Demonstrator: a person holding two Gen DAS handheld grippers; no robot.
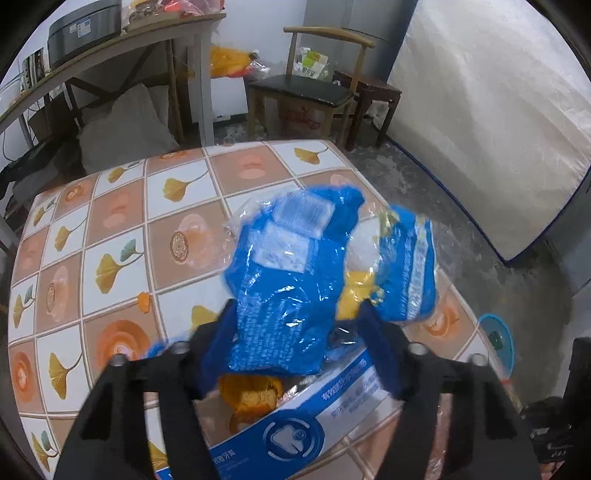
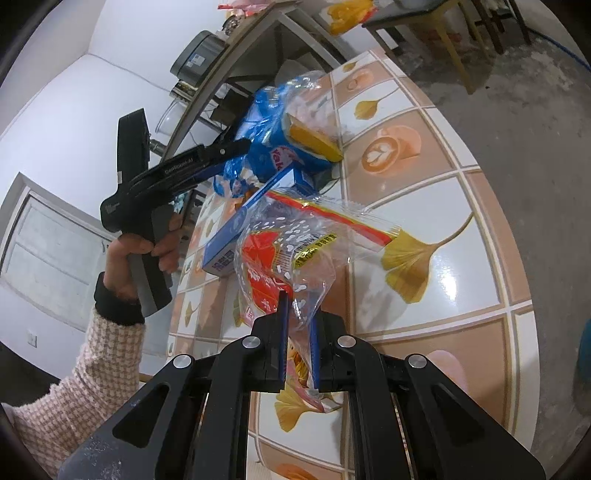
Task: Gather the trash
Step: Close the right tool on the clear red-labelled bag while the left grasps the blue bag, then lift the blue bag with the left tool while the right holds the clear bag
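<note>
A crumpled blue plastic bag point(image 1: 280, 280) with some yellow in it lies on a blue-and-white toothpaste box point(image 1: 314, 417) on the tiled-pattern table point(image 1: 110, 221). My left gripper point(image 1: 295, 317) has its blue pads against both sides of the bag. Orange peel point(image 1: 251, 398) lies under the bag beside the box. In the right wrist view, my right gripper point(image 2: 298, 317) is shut on a clear wrapper with red print point(image 2: 280, 251), held just above the table point(image 2: 461, 258). Beyond it are the box point(image 2: 236, 229), the blue bag point(image 2: 266, 122) and the left gripper point(image 2: 236, 147) in a person's hand point(image 2: 129, 258).
A wooden chair point(image 1: 306, 88) stands past the table's far edge, and a mattress point(image 1: 480, 129) leans on the right wall. A blue basin point(image 1: 496, 339) sits on the floor at the right. A side table with a grey appliance point(image 1: 85, 29) is at the far left.
</note>
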